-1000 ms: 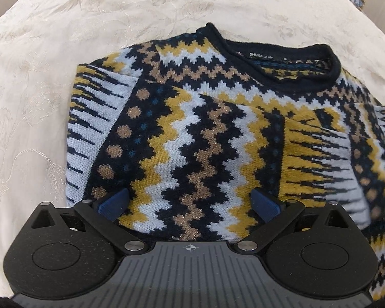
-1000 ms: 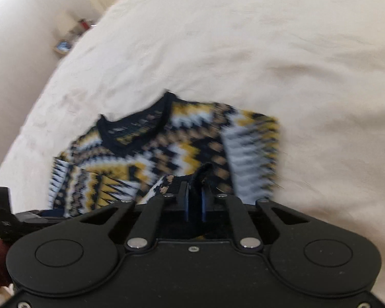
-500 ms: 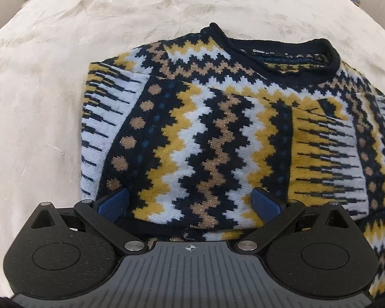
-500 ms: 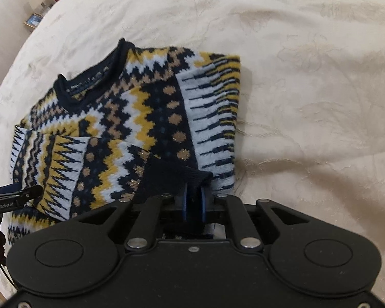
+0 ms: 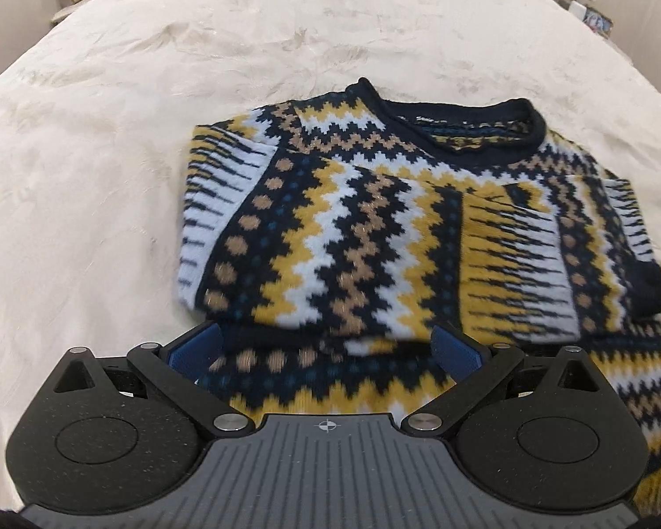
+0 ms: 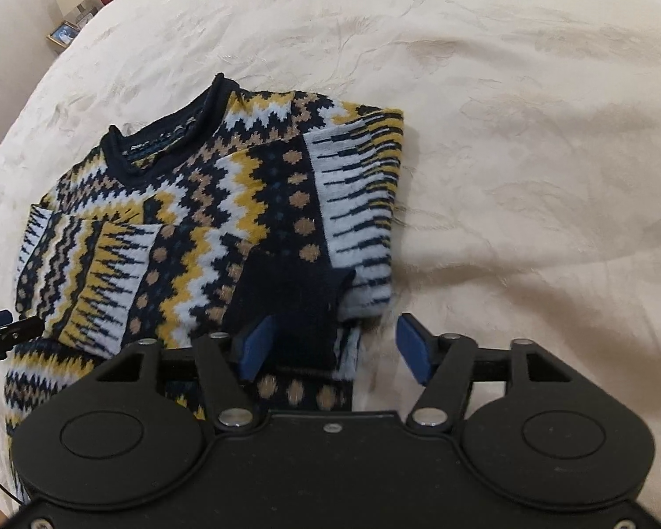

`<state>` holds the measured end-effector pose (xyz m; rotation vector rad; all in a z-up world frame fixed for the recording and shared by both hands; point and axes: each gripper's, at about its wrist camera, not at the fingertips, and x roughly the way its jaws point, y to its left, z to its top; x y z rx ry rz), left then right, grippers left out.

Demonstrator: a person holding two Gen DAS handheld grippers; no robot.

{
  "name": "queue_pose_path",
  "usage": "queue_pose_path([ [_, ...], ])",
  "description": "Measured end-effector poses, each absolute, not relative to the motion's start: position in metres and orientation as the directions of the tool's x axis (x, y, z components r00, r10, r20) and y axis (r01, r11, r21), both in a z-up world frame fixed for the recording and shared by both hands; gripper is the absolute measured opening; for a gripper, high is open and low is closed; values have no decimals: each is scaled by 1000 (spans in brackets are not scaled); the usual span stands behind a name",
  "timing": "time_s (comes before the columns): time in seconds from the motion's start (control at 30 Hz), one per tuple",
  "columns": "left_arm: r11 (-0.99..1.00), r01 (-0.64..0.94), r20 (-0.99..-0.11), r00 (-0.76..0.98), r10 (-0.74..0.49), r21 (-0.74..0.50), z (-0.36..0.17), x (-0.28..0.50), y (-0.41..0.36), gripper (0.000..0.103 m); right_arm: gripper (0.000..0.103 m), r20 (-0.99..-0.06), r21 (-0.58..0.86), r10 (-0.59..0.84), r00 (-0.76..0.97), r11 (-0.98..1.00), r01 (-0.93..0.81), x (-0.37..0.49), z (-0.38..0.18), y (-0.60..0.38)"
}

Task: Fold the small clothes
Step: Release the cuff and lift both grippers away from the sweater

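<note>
Patterned sweater on bedspread (both grippers' fingers spread)

Knitted jumper, navy ground: zigzag bands in mustard yellow, pale blue-white and tan; tan dots; small teal specks; comb-like stripes; plain navy neckband. Cream bedspread, faint tone-on-tone motif, possibly floral. Black grippers with blue pads.

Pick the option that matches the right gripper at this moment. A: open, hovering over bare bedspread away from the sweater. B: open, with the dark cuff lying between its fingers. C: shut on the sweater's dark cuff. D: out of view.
B: the right gripper stands with blue pads spread wide, and the sweater's dark cuff lies loose between them.
</note>
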<state>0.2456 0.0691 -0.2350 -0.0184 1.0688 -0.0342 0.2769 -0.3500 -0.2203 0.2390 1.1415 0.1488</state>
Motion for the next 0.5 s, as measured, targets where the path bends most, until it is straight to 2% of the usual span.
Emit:
queue_pose_path([
  [0.27, 999, -1, -869, 494, -32, -38, -218, 204, 63, 103, 83, -855, 301, 284, 434, 953, -30, 242, -210, -349],
  [0.5, 999, -32, -877, 480, -5, -23, -212, 162, 57, 103, 85, -844, 334, 331, 423, 940, -67, 209, -209, -348],
])
